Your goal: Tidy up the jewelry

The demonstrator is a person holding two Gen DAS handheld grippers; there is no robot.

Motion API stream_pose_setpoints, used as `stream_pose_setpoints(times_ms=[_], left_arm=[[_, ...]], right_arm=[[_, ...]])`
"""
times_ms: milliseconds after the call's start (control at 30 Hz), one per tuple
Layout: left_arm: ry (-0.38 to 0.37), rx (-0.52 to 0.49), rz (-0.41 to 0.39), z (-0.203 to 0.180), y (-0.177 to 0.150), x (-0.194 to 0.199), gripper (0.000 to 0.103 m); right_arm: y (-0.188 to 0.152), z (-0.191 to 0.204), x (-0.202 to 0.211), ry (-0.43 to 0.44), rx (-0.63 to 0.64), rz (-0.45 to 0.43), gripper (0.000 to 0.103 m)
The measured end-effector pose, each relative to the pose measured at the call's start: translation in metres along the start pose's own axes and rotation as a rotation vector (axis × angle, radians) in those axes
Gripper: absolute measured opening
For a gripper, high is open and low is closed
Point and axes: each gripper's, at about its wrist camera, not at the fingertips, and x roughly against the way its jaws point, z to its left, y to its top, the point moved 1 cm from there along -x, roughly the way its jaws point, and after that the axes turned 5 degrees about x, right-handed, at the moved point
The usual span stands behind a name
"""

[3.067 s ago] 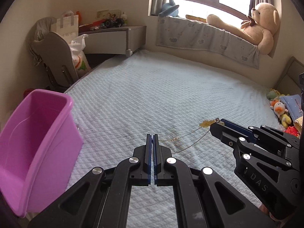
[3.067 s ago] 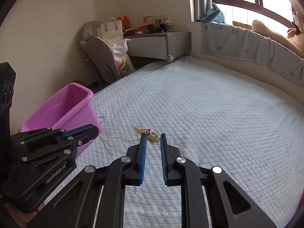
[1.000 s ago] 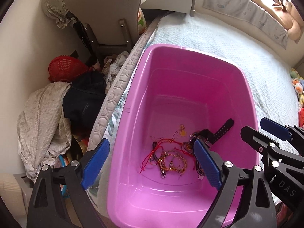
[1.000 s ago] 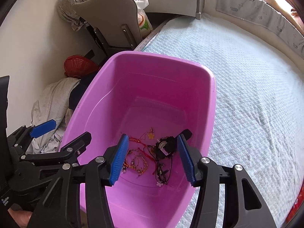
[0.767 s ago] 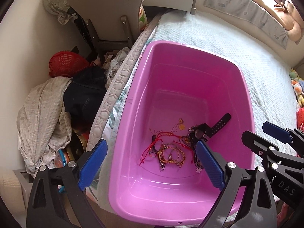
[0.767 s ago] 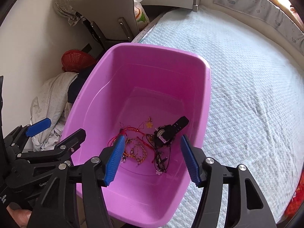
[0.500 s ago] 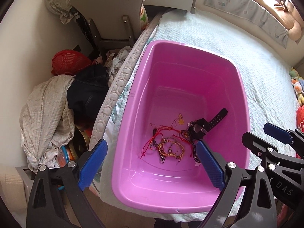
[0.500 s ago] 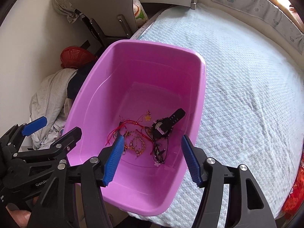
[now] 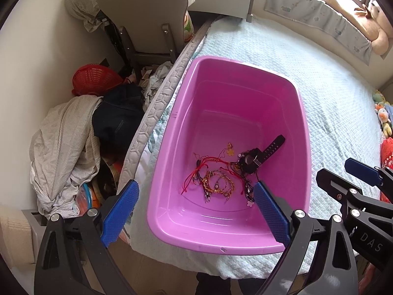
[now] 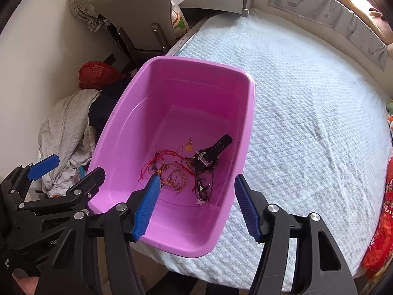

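A pink plastic tub (image 9: 245, 64) (image 10: 196, 62) stands on the bed's near left corner. On its floor lies a tangle of red cords and gold bracelets (image 9: 216, 182) (image 10: 172, 172), a black watch (image 9: 258, 157) (image 10: 208, 157) and a thin chain with a yellow pendant (image 9: 229, 151) (image 10: 188, 148). My left gripper (image 9: 195, 186) (image 10: 78, 166) hangs open above the tub, pointing steeply down. Beside it my right gripper (image 10: 196, 180) (image 9: 336, 172) is open too. Neither has anything between its blue pads.
The pale blue quilted bed (image 10: 307, 98) stretches right and back. Left of it on the floor lie a clothes pile (image 9: 63, 147), a red basket (image 9: 94, 80) and a grey chair (image 9: 145, 12). A teddy bear (image 9: 368, 29) lies on the sill; plush toys (image 9: 383, 120) sit at far right.
Both grippers have risen and drawn back from the tub, so its near rim and the bed's edge now show. The chain held over the bed three seconds ago lies in the tub.
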Motion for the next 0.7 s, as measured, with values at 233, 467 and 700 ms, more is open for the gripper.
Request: stream_pose_setpoints(times_ms=[233,467,700], left_arm=[[0.002,0.007,-0.005,0.003,-0.004,0.008,0.093],[0.002,-0.002,-0.007,0.004,-0.006,0.012,0.093],[-0.003,0.003,-0.007,0.005,-0.007,0.013,0.093]], right_arm=[[-0.002,0.002,0.006,-0.007,0.011,0.001,0.060],[-0.005,0.002,0.009,-0.006,0.010,0.003,0.060],[-0.006,0.002,0.010,-0.007,0.010,0.001,0.060]])
